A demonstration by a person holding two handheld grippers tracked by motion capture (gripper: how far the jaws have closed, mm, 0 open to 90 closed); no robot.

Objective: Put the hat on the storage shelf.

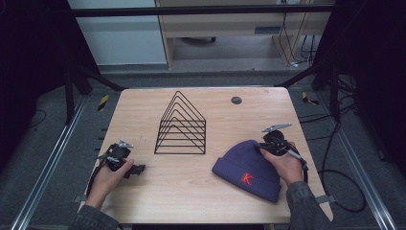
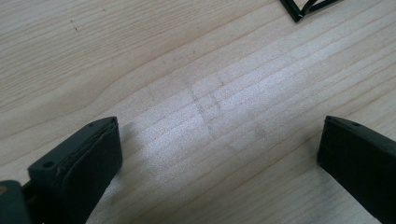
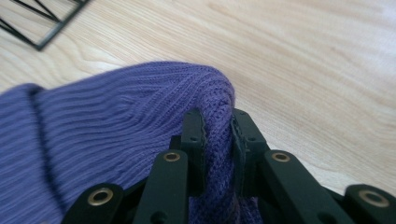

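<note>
A dim room with dark floor and loose cables surrounds one pale wooden bench [image 1: 201, 187], which fills the middle of the high view. On it stand or lie three things: one black wire rack [image 1: 181, 126] of nested triangles, upright at upper centre; one small dark round disc [image 1: 236, 100] set in the top toward the upper right; and one purple knit beanie [image 1: 246, 168] with a red letter K on its cuff, lying at lower right. Two hands come in from the bottom edge, each holding one tool. The left tool [image 1: 136, 169] rests at lower left, well apart from the rack and the beanie; in the left gripper view its two black jaws stand wide apart over bare wood, released, with nothing between them, and a corner of the wire rack [image 2: 306, 8] shows at the upper right. The right tool [image 1: 264, 146] sits at the beanie's upper right edge; in the right gripper view its two jaws are clenched on a pinched fold of the purple knit [image 3: 116, 121], with a corner of the rack [image 3: 44, 21] at upper left.
</note>
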